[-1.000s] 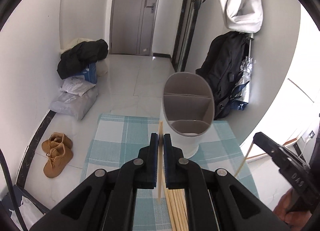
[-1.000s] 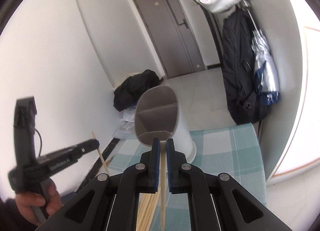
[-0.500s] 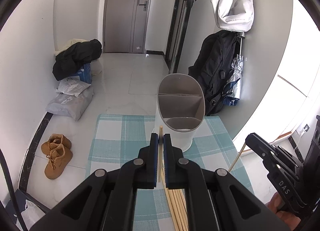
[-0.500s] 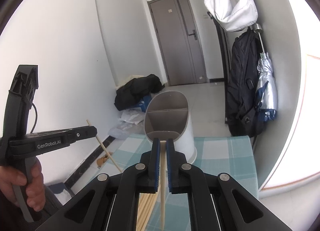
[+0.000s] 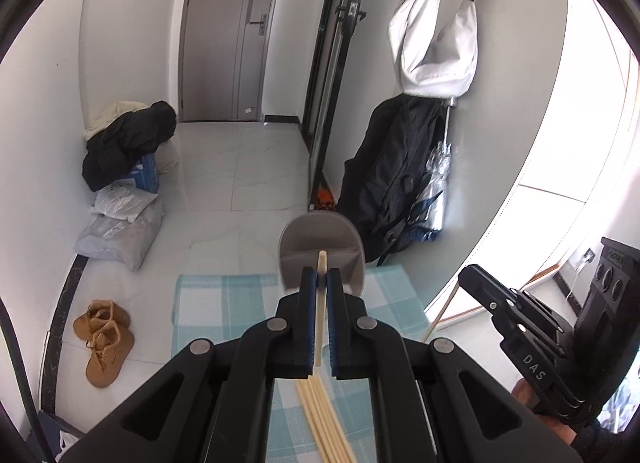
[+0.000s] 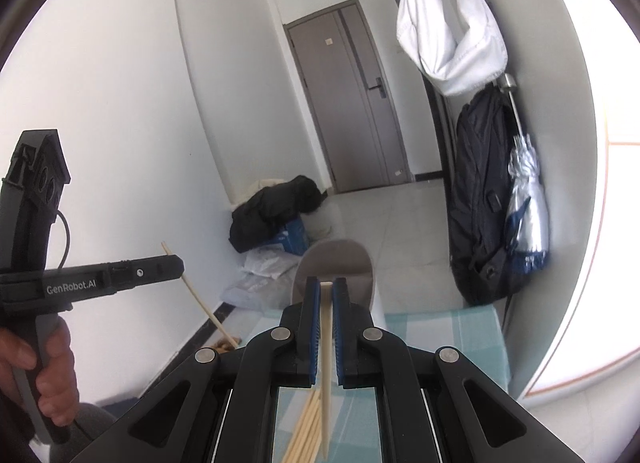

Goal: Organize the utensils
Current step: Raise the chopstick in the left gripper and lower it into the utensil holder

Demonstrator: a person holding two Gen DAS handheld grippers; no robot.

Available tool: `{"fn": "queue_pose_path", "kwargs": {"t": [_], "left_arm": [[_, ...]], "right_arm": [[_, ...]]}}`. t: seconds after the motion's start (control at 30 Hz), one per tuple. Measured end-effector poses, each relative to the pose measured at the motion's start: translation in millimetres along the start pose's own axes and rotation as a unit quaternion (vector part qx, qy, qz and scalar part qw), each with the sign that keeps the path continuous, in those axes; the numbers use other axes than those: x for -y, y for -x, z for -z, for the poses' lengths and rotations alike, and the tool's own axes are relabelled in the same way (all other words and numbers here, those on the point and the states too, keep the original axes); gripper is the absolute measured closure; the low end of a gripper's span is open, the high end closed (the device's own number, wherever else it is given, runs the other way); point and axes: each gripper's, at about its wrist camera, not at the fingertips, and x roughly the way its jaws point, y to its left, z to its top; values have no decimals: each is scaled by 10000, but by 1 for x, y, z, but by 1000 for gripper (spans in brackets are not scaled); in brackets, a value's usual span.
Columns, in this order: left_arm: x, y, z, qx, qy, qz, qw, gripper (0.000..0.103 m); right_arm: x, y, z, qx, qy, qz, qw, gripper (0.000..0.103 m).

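Both your left gripper [image 5: 319, 321] and right gripper [image 6: 327, 329] clamp one pale wooden chopstick each, short of the grey divided plastic holder [image 5: 322, 241]; it looks empty, and more chopsticks [image 5: 324, 419] lie before it.

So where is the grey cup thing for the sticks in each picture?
Left wrist view: the grey utensil holder sits low in the middle, just beyond the tips of the left gripper, on the blue checked mat.
Right wrist view: the same holder is low in the middle, beyond the right gripper.
Shared landmark: the black backpack hanging to its right.
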Motion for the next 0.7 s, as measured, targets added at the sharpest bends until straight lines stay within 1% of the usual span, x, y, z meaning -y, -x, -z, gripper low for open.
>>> {"fn": "queue_pose_path", "kwargs": {"t": [0.17, 0.37, 0.5, 0.6, 0.7], "left_arm": [[-2, 1, -38, 108, 40, 178, 9998, 102], [-7, -6, -84, 310, 59, 155, 9994, 102], [-10, -18, -102, 391, -36, 65, 9992, 102], [-14, -37, -107, 312, -81, 32, 9995, 102], [-19, -54, -108, 183, -90, 2, 9998, 102]], "right_arm": [[-2, -9, -51, 282, 155, -51, 9995, 98], [-9, -35, -103, 580, 345, -100, 9977, 98], [-8, -61, -124, 742, 447, -80, 9962, 98], [-4, -81, -129, 782, 459, -78, 9959, 98], [2, -104, -129, 717, 488, -78, 9962, 98]]}}
